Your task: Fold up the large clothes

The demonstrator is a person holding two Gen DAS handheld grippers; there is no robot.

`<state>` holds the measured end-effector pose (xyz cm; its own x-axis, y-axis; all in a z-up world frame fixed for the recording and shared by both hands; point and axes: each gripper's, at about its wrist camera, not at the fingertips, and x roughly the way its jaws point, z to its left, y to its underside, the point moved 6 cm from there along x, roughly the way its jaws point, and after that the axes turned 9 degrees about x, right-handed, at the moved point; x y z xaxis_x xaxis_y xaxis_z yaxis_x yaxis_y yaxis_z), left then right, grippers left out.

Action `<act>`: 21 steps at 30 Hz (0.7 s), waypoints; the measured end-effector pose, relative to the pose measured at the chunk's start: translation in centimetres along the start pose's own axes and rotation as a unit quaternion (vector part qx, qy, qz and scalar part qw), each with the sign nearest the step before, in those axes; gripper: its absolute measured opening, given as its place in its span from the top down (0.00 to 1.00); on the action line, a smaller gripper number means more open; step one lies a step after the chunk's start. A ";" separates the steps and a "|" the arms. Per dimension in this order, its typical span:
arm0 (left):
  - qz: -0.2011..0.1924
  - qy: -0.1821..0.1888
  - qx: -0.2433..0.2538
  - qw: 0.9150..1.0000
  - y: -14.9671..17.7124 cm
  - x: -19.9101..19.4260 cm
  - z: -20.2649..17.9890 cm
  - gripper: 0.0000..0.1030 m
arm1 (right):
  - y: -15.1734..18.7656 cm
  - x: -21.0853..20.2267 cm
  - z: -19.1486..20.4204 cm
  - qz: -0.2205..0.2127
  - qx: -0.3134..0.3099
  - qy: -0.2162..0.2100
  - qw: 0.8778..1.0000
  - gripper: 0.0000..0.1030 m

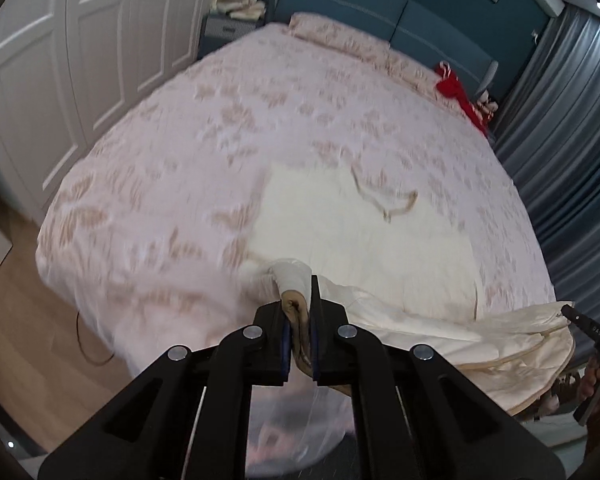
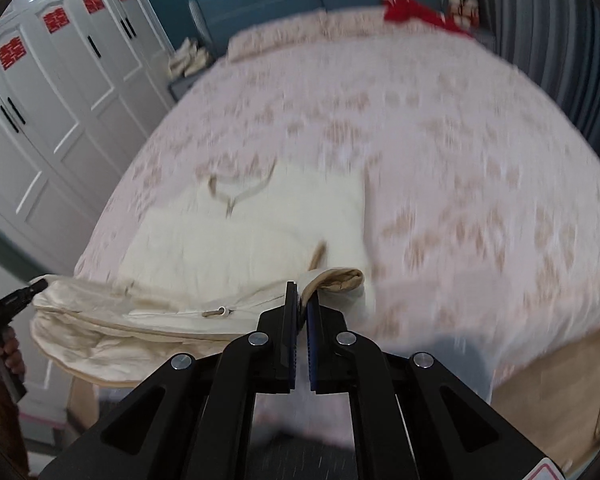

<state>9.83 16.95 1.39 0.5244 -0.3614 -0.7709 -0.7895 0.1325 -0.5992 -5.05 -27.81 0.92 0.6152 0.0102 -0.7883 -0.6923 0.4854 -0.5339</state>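
A cream garment [image 1: 340, 216] with tan trim lies on the bed, its neckline toward the headboard. Its near edge hangs lifted off the bed between my two grippers. My left gripper [image 1: 300, 304] is shut on a bunched tan-edged corner of the cream garment. My right gripper [image 2: 302, 300] is shut on the other near corner, where a tan cuff [image 2: 340, 278] sticks out past the fingers. The cream garment [image 2: 236, 240] sags in folds between the two grips. The opposite gripper shows at each view's edge: the right gripper [image 1: 592, 332] and the left gripper [image 2: 16, 300], each held by a hand.
The bed [image 1: 180, 160] has a pink quilt with tan leaf print. White wardrobe doors [image 1: 60, 60] stand left, a teal headboard [image 1: 380, 12] behind, grey curtains [image 1: 560, 120] right. A red item [image 1: 460, 96] lies near the pillows. Wood floor [image 1: 20, 320] lies beside the bed.
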 end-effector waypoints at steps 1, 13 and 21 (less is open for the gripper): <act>-0.009 -0.003 0.001 1.000 -0.9 0.3 -0.1 0.95 | -0.6 0.3 0.1 -0.010 -0.001 0.000 1.000 0.96; -0.044 -0.074 0.031 0.996 -8.3 8.0 -0.6 0.95 | -7.5 7.3 -0.2 -0.086 0.049 0.016 0.995 0.96; -0.013 -0.108 0.036 0.993 -10.9 15.0 0.1 0.94 | -10.5 13.6 -0.4 -0.090 0.066 0.039 0.993 0.96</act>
<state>26.32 10.22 -3.65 0.6065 -0.1595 -0.7789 -0.7543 0.1943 -0.6272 10.46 -33.11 -4.32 0.6895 -0.1521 -0.7082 -0.5154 0.5839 -0.6272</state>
